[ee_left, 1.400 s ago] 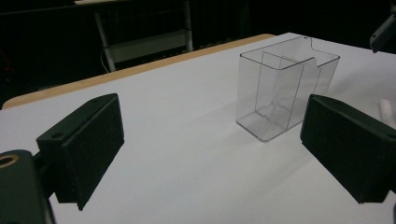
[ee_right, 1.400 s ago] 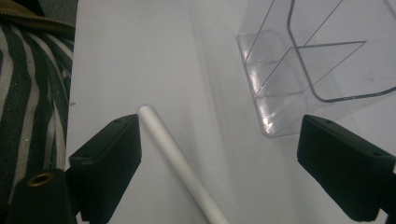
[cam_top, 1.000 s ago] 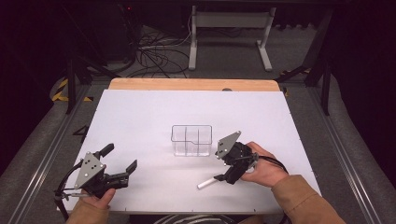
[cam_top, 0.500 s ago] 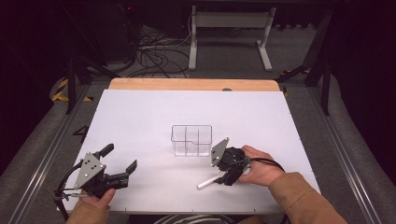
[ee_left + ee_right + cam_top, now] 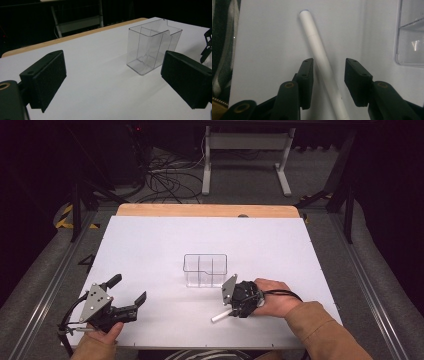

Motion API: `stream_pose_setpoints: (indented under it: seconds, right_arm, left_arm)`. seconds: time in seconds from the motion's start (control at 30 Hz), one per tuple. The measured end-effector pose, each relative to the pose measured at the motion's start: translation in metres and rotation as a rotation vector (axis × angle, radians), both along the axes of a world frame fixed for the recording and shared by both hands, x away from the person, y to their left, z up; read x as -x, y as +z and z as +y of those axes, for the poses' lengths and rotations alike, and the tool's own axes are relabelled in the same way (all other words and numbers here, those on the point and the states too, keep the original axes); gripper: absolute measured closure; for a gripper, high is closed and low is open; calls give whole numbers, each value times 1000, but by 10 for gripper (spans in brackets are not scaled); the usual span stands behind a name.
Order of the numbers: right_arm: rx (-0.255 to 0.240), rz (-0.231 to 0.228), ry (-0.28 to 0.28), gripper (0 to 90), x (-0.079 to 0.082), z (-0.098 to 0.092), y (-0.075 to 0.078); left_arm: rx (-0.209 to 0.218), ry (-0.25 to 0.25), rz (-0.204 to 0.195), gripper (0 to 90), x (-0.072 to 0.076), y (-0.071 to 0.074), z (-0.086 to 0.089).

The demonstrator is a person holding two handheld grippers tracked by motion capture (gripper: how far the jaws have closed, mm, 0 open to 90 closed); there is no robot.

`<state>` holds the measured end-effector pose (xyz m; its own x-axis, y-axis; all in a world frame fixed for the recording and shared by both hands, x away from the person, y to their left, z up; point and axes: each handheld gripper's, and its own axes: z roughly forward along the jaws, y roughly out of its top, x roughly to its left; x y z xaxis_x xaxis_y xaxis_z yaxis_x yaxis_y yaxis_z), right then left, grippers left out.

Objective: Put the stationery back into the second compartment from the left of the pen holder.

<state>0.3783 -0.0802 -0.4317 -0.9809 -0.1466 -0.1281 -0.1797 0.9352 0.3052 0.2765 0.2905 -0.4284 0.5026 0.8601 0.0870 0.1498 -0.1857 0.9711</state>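
Your left gripper (image 5: 131, 296) sat idle, jaws spread wide with nothing between them; the clear divided box (image 5: 152, 46) stood beyond them, nearer the right-hand jaw. Your right gripper (image 5: 329, 70) was down over the white pen (image 5: 322, 58), which lay on the table (image 5: 165, 245) between its jaws. Those jaws had just been closing, yet a gap showed on each side, though the left one looked slim and contact was hard to rule out. Step in hand: grasping the pen. Next, you needed to close fully, then lift.
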Motion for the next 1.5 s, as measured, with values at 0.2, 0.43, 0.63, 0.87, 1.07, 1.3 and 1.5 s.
stream_pose_setpoints:
  seconds: [0.2, 0.43, 0.63, 0.87, 1.07, 1.3, 1.5]
  right_arm:
    - [19, -19, 44, 684, 0, 1, -6]
    - [39, -30, 95, 769, 1, 2, -9]
    - [44, -38, 115, 787, 2, 2, -9]
    - [10, -51, 116, 789, 5, 0, -1]
    - [-63, -58, 105, 789, 7, -4, 13]
    - [-182, -70, 80, 789, 8, -13, 30]
    - [-279, -82, 38, 788, 9, -22, 45]
  left_arm:
    - [-1, 0, 0, 71, 0, 0, 0]
    - [-2, -1, 3, 71, 0, 0, 0]
    - [-2, -1, 3, 71, 0, 0, 0]
    - [0, 1, 1, 71, 0, 0, 0]
    - [-1, 3, 0, 71, 0, 0, 0]
    - [0, 5, -2, 71, 0, 0, 1]
    - [0, 7, -1, 71, 0, 0, 1]
